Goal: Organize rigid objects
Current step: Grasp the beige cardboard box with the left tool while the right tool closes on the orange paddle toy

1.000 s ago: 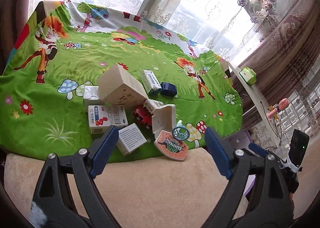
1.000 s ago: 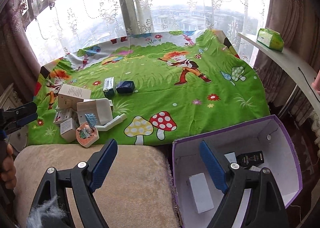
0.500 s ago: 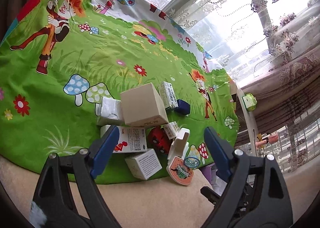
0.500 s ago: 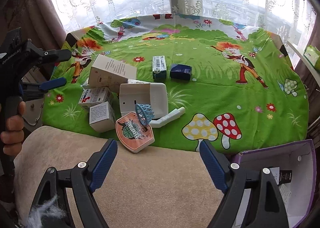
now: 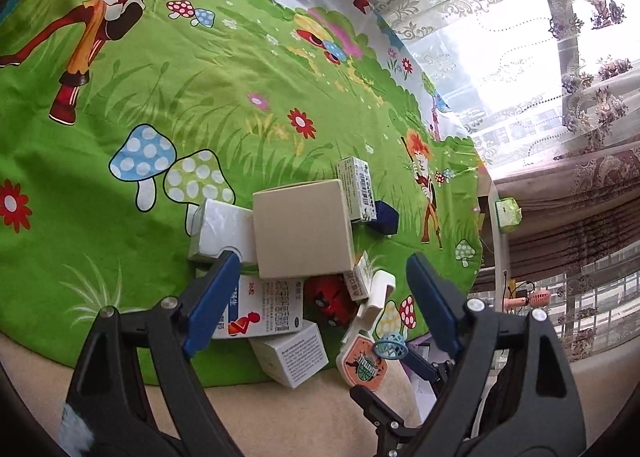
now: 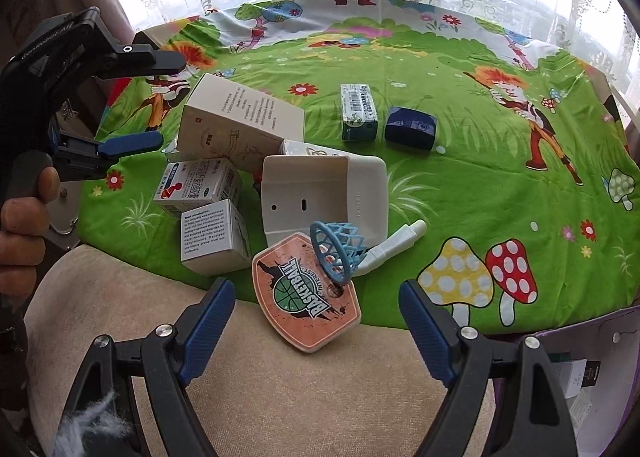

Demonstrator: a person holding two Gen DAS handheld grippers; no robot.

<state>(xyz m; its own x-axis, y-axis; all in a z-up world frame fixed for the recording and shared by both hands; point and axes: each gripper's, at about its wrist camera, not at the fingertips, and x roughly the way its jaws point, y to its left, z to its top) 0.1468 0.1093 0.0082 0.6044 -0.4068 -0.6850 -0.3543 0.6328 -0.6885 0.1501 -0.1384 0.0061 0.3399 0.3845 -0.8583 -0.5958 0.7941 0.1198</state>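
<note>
Right wrist view: the green cartoon cloth (image 6: 460,161) over the desk fills most of the frame, and the clutter sits at centre left. Largest is the tan carton (image 6: 240,117), tilted on the smaller boxes; below it lie the white plastic case (image 6: 324,193), the red-and-white medicine box (image 6: 196,185) and the small white printed box (image 6: 212,237). The basketball backboard toy (image 6: 304,297) with its blue hoop (image 6: 336,249) hangs over the cloth's near edge, low centre. A green-and-white box (image 6: 359,111) and a dark blue box (image 6: 410,128) stand apart at upper centre. The purple bin (image 6: 624,321) peeks in at lower right, with items already inside.

The right hand-held gripper (image 6: 316,321) has its jaws wide apart with nothing between them, and is poised just before the backboard. The left hand-held gripper (image 5: 316,297) is likewise spread wide and empty, aimed at the medicine box and tan carton from the lower centre of its own view.

The step in hand looks like an approach to a first pick. Done well, the right would take the backboard by its flat edges (not the fragile hoop). The left should lift the tan carton first, since it rests on other boxes and pulling one from underneath would probably topple the pile.
</note>
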